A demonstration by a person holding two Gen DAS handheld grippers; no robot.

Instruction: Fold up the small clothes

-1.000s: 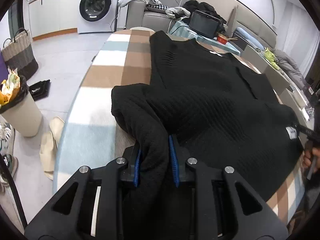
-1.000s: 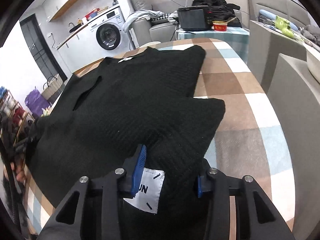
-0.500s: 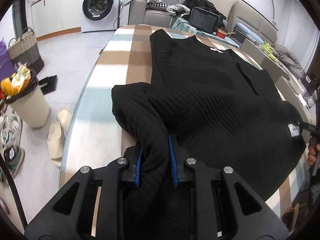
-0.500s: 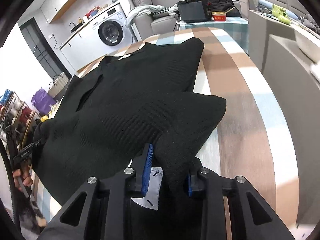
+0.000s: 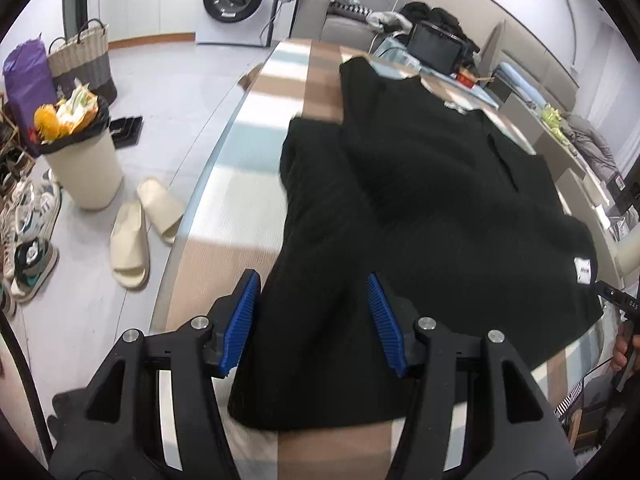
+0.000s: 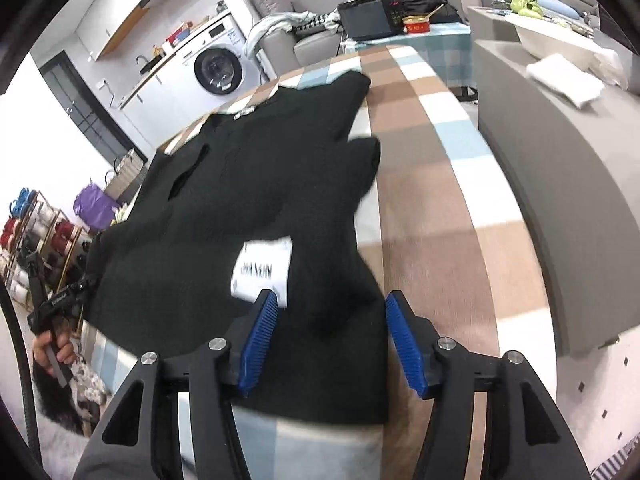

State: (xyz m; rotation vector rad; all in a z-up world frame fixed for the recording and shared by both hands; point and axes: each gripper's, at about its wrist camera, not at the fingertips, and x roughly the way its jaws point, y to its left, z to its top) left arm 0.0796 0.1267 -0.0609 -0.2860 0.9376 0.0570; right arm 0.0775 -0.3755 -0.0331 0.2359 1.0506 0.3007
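Now both the left gripper (image 5: 314, 320) and right gripper (image 6: 332, 336) gape wide, gripping nothing, over the black sweater (image 5: 420, 208); its white label (image 6: 264, 270) sits at 11 o'clock of the right gripper.

White label (image 6: 264, 270) on black sweater (image 6: 256, 184); print blurred, perhaps unreadable.

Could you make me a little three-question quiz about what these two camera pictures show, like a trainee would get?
1. True or false: the left claw is clamped tight on the black sweater.
2. Multiple choice: the white label in the right wrist view sits nearest to which thing? A) the washing machine B) the right claw C) the far edge of the checked tablecloth
3. Fill in: beside the table, on the floor next to the bin, lies a pair of cream ______.

Key
1. False: its blue pads stand apart, with the cloth lying loose between them.
2. B
3. slippers
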